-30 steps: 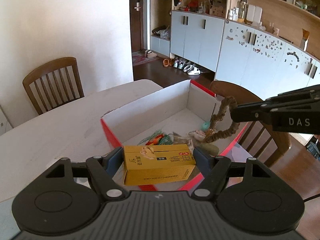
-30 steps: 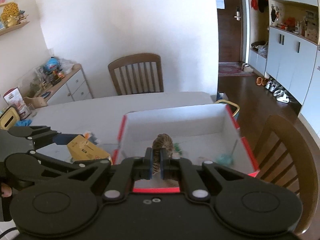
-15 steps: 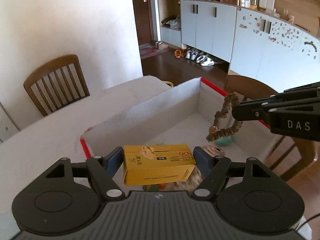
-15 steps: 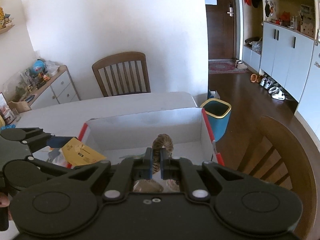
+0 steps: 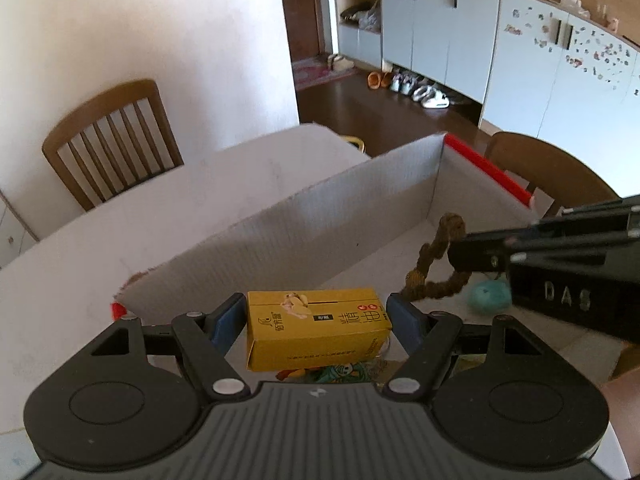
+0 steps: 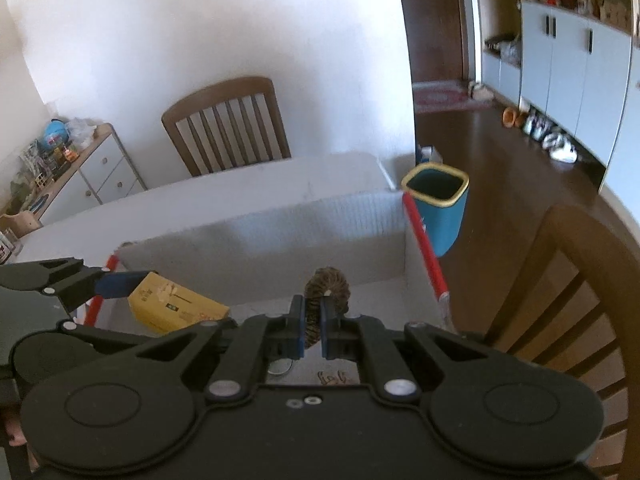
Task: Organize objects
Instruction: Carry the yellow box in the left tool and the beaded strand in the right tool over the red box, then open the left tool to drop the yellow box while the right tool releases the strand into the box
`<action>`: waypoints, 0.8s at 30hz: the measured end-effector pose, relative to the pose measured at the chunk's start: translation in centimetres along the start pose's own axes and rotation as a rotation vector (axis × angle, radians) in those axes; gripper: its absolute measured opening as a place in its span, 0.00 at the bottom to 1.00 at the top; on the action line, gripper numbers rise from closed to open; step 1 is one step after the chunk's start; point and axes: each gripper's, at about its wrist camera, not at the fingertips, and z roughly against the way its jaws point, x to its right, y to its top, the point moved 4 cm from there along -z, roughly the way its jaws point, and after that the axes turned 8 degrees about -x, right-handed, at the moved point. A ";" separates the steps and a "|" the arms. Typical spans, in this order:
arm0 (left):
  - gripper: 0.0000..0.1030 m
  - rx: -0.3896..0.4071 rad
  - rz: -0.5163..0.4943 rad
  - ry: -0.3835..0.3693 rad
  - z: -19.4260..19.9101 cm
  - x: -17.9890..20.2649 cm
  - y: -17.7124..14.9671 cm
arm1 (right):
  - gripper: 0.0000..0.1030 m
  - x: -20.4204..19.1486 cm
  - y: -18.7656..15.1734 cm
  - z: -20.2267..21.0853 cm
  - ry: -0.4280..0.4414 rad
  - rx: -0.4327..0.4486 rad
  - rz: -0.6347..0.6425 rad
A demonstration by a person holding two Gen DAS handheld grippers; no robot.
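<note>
While both jaws grip, yellow carton [image 5: 318,326] and brown scrunchie [image 5: 438,262] above white cardboard box [image 5: 320,216] with teal ball [image 5: 490,296].

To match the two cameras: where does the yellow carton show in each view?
Left wrist: yellow carton low centre, clamped in the left claw.
Right wrist: carton lower left, over the box's near corner.
Shared landmark: red-edged white box.
</note>
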 end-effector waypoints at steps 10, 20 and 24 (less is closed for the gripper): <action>0.74 -0.075 0.009 -0.018 -2.6 -0.1 -0.7 | 0.06 0.9 -1.1 -2.5 -0.002 -0.167 -0.018; 0.75 -0.110 0.035 -0.043 -3.4 -0.3 -0.5 | 0.12 0.3 -1.1 -2.3 -0.025 -0.197 0.036; 0.74 -0.103 0.049 -0.054 -3.0 -0.7 -0.5 | 0.17 0.6 -1.2 -1.8 -0.018 -0.195 0.034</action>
